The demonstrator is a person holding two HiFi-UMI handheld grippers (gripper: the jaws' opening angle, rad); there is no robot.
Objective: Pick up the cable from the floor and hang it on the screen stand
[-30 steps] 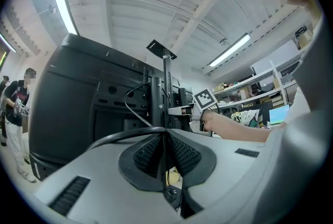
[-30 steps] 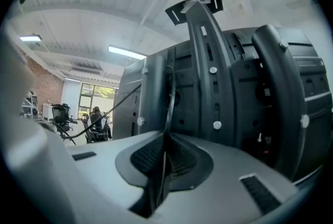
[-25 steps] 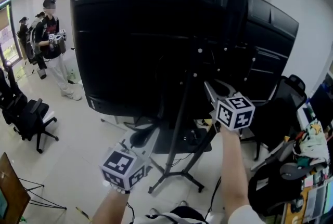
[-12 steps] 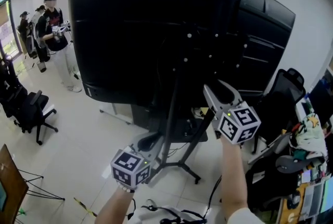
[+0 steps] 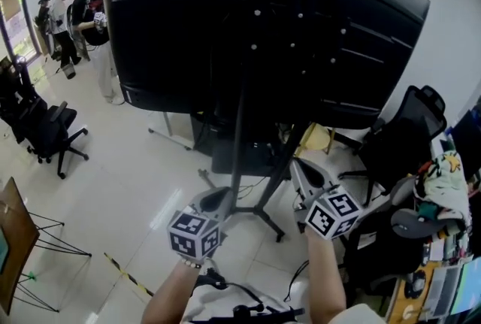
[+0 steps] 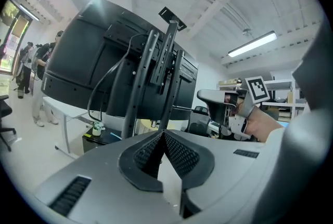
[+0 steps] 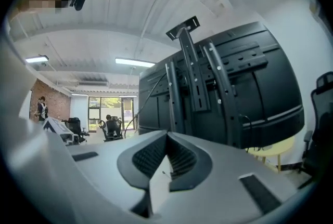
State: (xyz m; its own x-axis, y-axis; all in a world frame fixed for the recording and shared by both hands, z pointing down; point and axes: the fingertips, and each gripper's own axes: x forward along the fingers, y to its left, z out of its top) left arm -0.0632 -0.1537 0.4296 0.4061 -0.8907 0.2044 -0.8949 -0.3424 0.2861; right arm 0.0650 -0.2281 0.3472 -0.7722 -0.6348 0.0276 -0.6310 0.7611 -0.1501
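The big black screen (image 5: pixel 225 22) shows its back, carried on a dark screen stand (image 5: pixel 240 142) with splayed legs on the pale floor. A black cable (image 6: pixel 101 88) hangs in a loop down the screen's back beside the stand's uprights (image 6: pixel 143 88); it shows as a thin line (image 7: pixel 141 103) in the right gripper view. My left gripper (image 5: pixel 213 198) (image 6: pixel 162 132) is low, in front of the stand's legs, its jaws closing until the pads meet, with nothing between them. My right gripper (image 5: pixel 295 163) (image 7: pixel 166 134) sits to the right of the pole, jaws likewise closing on nothing.
Black office chairs stand at the left (image 5: pixel 49 131) and right (image 5: pixel 406 142). People (image 5: pixel 90 14) stand far left. A cluttered desk (image 5: pixel 443 195) is at the right, a small yellow table (image 5: pixel 319 138) behind the stand, and striped tape (image 5: pixel 128 277) lies on the floor.
Both grippers have dropped and drawn back from the screen's back. The right jaws, open half a second ago near the stand, are now shut and lower.
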